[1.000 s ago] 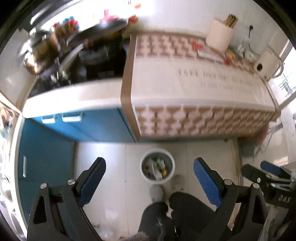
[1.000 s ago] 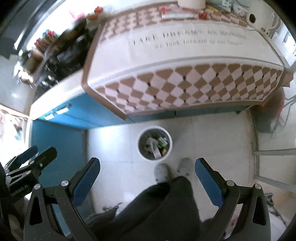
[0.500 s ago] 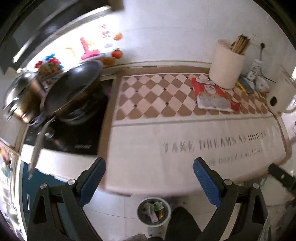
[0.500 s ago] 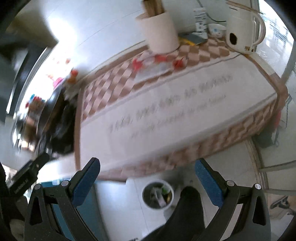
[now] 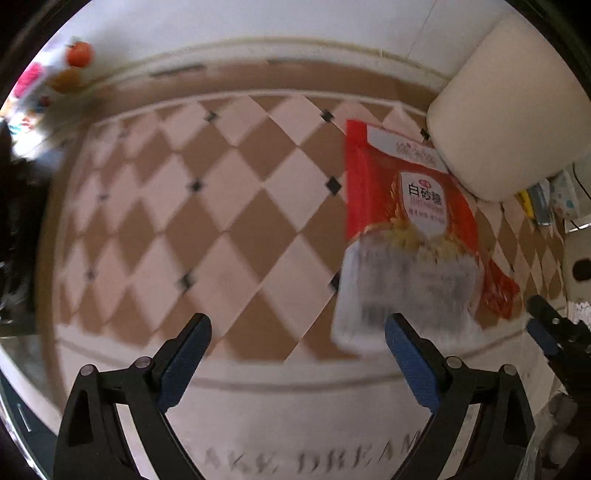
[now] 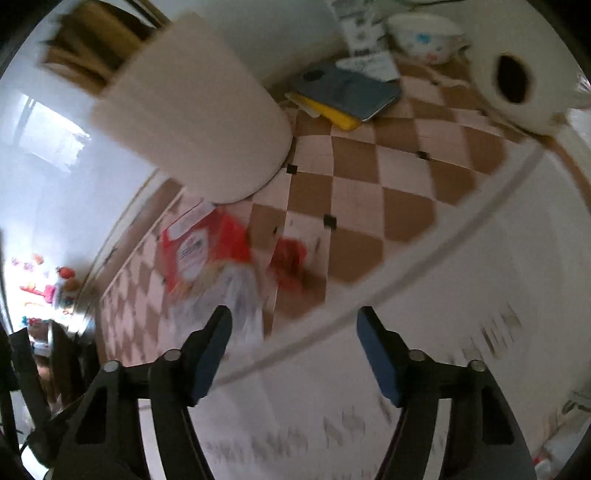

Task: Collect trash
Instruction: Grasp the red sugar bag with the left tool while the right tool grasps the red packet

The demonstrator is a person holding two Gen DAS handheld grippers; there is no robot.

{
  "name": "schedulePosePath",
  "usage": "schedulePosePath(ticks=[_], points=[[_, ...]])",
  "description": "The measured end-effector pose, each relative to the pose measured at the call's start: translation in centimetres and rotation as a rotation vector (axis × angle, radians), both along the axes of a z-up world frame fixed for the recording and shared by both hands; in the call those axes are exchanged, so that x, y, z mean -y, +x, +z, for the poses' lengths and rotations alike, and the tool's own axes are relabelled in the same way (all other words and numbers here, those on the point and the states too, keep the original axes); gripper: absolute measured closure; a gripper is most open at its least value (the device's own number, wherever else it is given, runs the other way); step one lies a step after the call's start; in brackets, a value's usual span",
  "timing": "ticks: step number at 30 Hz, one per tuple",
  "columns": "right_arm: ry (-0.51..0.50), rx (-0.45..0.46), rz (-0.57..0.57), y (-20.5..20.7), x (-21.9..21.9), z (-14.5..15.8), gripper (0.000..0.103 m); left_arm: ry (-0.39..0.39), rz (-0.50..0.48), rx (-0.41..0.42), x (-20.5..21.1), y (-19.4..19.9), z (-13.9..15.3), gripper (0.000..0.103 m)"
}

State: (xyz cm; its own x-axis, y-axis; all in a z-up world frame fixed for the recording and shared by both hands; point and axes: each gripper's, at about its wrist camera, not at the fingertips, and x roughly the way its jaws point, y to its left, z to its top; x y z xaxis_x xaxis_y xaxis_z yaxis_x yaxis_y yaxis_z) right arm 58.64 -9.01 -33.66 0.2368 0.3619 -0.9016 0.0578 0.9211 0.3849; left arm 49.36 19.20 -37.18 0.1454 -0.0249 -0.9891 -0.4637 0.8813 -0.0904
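Note:
A red and clear food packet [image 5: 413, 236] lies flat on the checkered cloth [image 5: 207, 206], against the foot of a cream utensil holder [image 5: 509, 110]. My left gripper [image 5: 297, 339] hovers over the cloth, wide open and empty, its right finger [image 5: 410, 354] at the packet's near corner. In the right wrist view the same packet [image 6: 210, 258] lies ahead and left of my right gripper [image 6: 293, 332]. Its jaws are closing with nothing between them; the packet's clear end is just past the left finger [image 6: 210, 350]. The right gripper's tip shows at the left view's right edge.
On the cloth stand the utensil holder [image 6: 199, 110], a white kettle [image 6: 517, 77], a grey and yellow flat stack [image 6: 343, 96] and a bowl [image 6: 424, 33]. A wall runs close behind. Fruit-shaped items [image 5: 74, 62] sit at the far left.
Both grippers swept from above the floor bin up over the counter and dropped close to the cloth near the red packet. The right gripper's fingers have narrowed.

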Motion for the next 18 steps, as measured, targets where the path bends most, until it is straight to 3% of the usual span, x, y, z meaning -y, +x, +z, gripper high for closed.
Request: schedulePosePath(ticks=[2,4,5,6,12,15,18], points=[[-0.004,-0.022,0.019,2.2,-0.9,-2.2,0.04,-0.037,-0.01,-0.012,0.1,1.4,-1.6,0.008],[0.001,-0.037,0.041,3.7,-1.6,-4.0,0.054,-0.042,-0.018,-0.03,0.3,2.2,-2.6,0.008],[0.004,-0.039,0.054,4.2,-2.0,-4.7,0.074,-0.046,-0.021,-0.034,0.3,2.4,-2.8,0.008],[0.002,-0.036,0.062,4.4,-2.2,-5.1,0.084,-0.051,-0.022,-0.034,0.4,2.5,-2.9,0.008],[0.041,0.044,0.03,3.9,-0.8,-2.6,0.095,-0.08,-0.028,-0.023,0.6,1.6,-2.8,0.008],[0.153,0.057,0.099,3.3,-1.9,-1.0,0.097,-0.1,-0.034,-0.023,0.8,1.2,-3.0,0.008],[0.193,0.026,0.184,3.5,-4.1,-1.8,0.097,-0.092,-0.046,-0.017,1.2,1.7,-3.0,0.008]])
